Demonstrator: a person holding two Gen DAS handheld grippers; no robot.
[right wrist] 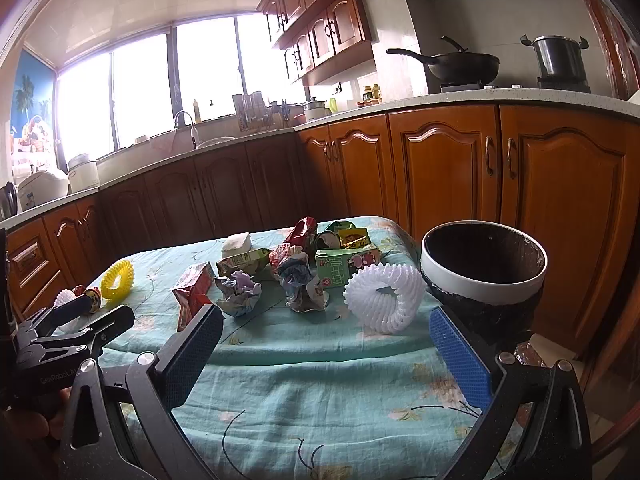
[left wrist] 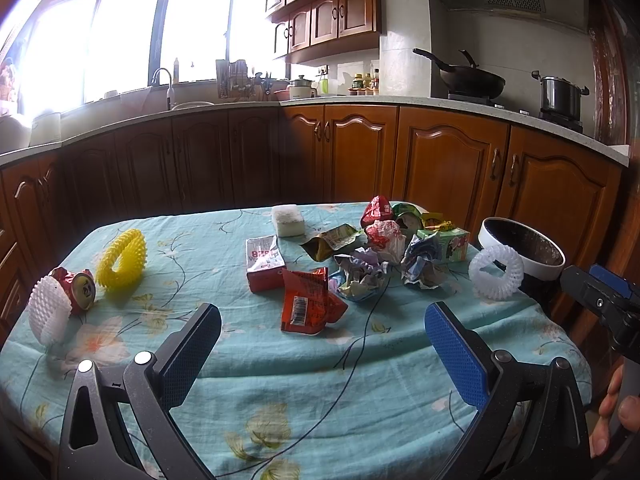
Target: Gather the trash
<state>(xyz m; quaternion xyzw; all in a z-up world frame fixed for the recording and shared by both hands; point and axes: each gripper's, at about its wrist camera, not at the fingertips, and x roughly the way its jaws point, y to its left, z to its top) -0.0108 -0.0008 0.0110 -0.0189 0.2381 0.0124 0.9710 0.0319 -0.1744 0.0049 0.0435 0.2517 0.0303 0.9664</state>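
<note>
Your left gripper (left wrist: 322, 354) has its fingers spread wide and holds nothing; it hangs above the near part of the teal floral tablecloth (left wrist: 280, 392). Just ahead of it lies a crumpled orange-red snack wrapper with a barcode (left wrist: 310, 300), touching a small red-and-white drink carton (left wrist: 264, 264). Beyond these sits the main heap: two crumpled paper balls (left wrist: 362, 276), a green milk carton (left wrist: 450, 242), a red foil packet (left wrist: 376, 210) and an olive foil pouch (left wrist: 330, 242). A white foam block (left wrist: 287, 220) stands at the far edge. To the left lie a yellow spiky foam ring (left wrist: 122, 260) and a crushed red can (left wrist: 78, 290) in a white foam net sleeve (left wrist: 50, 308).

Your right gripper (right wrist: 326, 354) is likewise wide apart and empty. Just ahead of it, a white foam net ring (right wrist: 386, 296) stands on edge at the table's right side, beside the black bin with a white rim (right wrist: 484, 284).
</note>
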